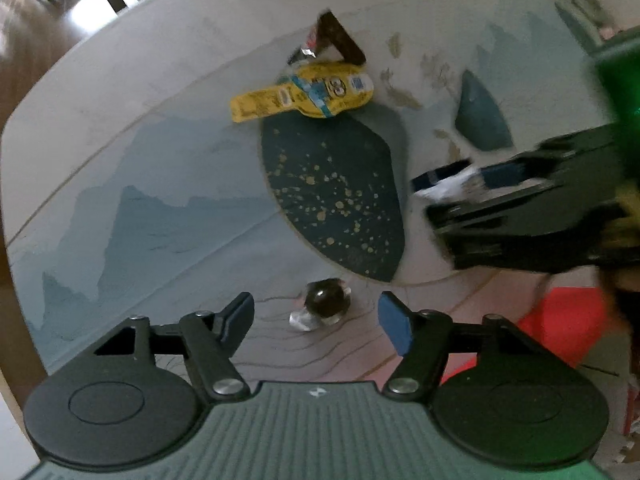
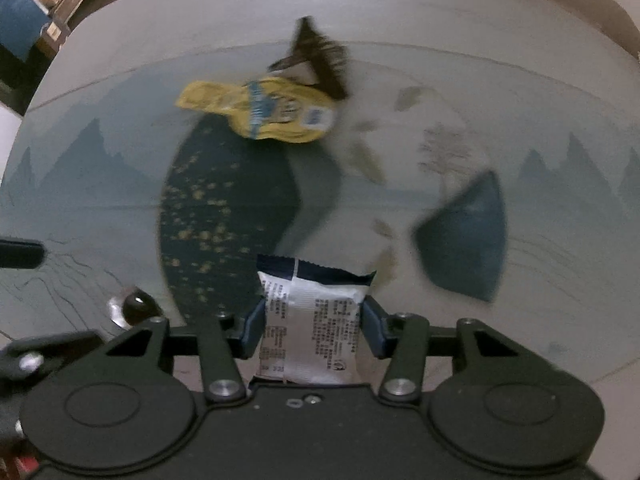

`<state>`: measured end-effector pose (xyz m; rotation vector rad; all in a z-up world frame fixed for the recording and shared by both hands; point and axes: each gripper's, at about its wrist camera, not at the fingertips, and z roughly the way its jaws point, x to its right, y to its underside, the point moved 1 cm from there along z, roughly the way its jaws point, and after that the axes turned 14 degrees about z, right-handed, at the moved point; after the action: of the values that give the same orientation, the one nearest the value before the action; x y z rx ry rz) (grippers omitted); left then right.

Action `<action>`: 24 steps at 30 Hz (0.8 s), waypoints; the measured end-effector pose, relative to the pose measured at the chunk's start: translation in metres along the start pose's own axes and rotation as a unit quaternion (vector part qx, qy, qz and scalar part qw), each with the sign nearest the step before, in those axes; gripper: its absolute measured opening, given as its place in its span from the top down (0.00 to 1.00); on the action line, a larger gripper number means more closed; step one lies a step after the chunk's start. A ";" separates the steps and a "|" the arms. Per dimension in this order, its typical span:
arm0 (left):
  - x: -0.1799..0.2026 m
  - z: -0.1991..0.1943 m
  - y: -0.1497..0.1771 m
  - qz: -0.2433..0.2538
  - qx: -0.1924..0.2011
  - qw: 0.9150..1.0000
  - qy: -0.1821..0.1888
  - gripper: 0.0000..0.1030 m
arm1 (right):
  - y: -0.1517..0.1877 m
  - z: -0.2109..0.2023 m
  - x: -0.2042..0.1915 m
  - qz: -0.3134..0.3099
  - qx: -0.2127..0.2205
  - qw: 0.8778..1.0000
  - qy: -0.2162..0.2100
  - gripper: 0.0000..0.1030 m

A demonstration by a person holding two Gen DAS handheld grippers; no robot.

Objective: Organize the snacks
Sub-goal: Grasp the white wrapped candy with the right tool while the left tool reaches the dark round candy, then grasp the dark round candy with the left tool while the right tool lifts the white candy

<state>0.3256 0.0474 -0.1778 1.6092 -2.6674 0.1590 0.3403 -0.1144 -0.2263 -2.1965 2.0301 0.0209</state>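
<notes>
Both grippers point down at the patterned table (image 2: 400,12). At lower centre, the right gripper (image 2: 314,326) clamps a white-and-blue snack packet (image 2: 312,320). The left gripper (image 1: 316,320) stands open around a dark wrapped candy (image 1: 326,304), not touching. Farther up lie a yellow packet (image 1: 308,94) and a brown packet (image 1: 340,40).

The left gripper (image 1: 316,320) has a grey-green ribbed body with a tiny white mark near its front edge. Two round black discs sit on each side of that body. Black arms with shiny silver screws reach forward to blue pads (image 1: 394,328). The right gripper (image 2: 314,326) looks much the same (but its body is black), with blue pads (image 2: 374,330) too.
</notes>
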 end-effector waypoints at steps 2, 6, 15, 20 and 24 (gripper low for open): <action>0.002 0.015 -0.005 0.004 -0.014 1.000 0.003 0.41 | -0.001 -0.003 0.011 0.008 -0.002 1.000 -0.009 0.52; 0.003 0.037 -0.006 0.004 -0.030 0.999 0.013 0.43 | 0.001 -0.005 0.025 0.016 -0.007 1.000 -0.021 0.52; -0.002 0.053 -0.005 0.002 -0.050 0.999 0.004 0.58 | -0.001 -0.004 0.030 0.022 -0.011 0.999 -0.034 0.52; 0.003 0.049 -0.004 0.006 -0.043 0.999 -0.003 0.66 | 0.000 -0.005 0.031 0.025 -0.011 0.999 -0.034 0.52; -0.001 0.044 -0.001 -0.009 -0.032 0.999 -0.006 0.69 | 0.000 -0.008 0.033 0.029 -0.008 0.999 -0.038 0.52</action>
<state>0.3286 0.0434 -0.2210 1.6198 -2.6371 0.0627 0.3421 -0.1484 -0.2216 -2.1127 2.0583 0.1247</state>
